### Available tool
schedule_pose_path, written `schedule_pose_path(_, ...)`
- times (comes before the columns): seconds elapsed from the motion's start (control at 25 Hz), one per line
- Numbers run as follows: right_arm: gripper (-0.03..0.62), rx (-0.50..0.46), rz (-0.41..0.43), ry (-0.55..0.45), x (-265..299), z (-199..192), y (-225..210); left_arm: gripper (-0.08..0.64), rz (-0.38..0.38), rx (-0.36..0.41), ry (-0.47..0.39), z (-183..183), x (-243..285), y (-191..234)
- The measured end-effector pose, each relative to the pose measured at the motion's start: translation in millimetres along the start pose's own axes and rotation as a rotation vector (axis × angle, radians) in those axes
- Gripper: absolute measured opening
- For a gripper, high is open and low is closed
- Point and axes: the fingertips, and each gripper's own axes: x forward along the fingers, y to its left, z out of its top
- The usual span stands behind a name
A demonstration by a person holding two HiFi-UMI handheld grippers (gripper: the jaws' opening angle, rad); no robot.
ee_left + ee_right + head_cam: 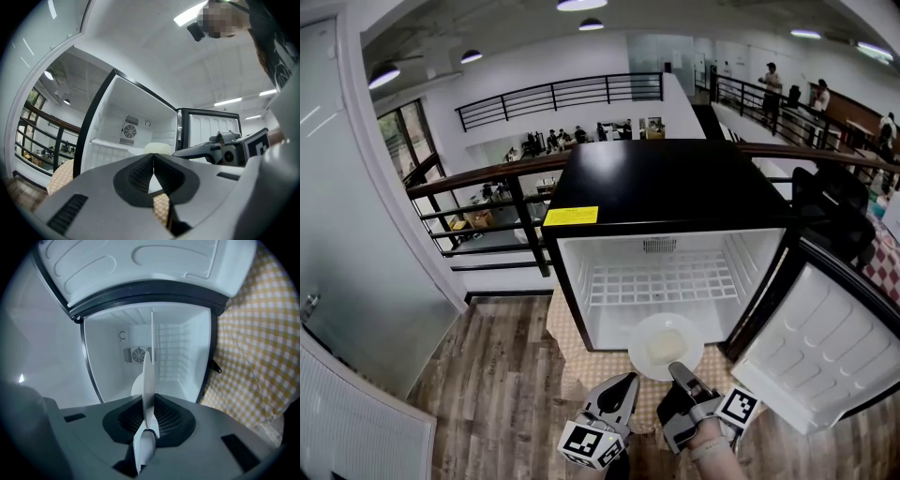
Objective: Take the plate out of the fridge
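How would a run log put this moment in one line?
right gripper shut on plate | left gripper shut, empty | fridge door open

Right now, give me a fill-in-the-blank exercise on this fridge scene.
1. The right gripper holds the ____.
2. The left gripper holds ____.
3. The fridge door is ____.
4. The sticker on top is ____.
Missing words: plate; nothing; open; yellow.
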Motion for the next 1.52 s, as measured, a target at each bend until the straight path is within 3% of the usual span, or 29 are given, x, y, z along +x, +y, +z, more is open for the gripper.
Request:
schedule_pose_path(1.0, 0.064, 0.005, -0.007, 0.030, -66.8, -14.7, -1.7, 0.009, 0.033, 0.007, -0.022, -4.2, -42.6, -57.3)
schedule_pose_path(1.52, 0.064, 0.019, 0.003, 0.042, -72.6, -21.9, -1.4, 0.010, 0.059, 0.029, -0.009, -5.0, -57.2, -60.4)
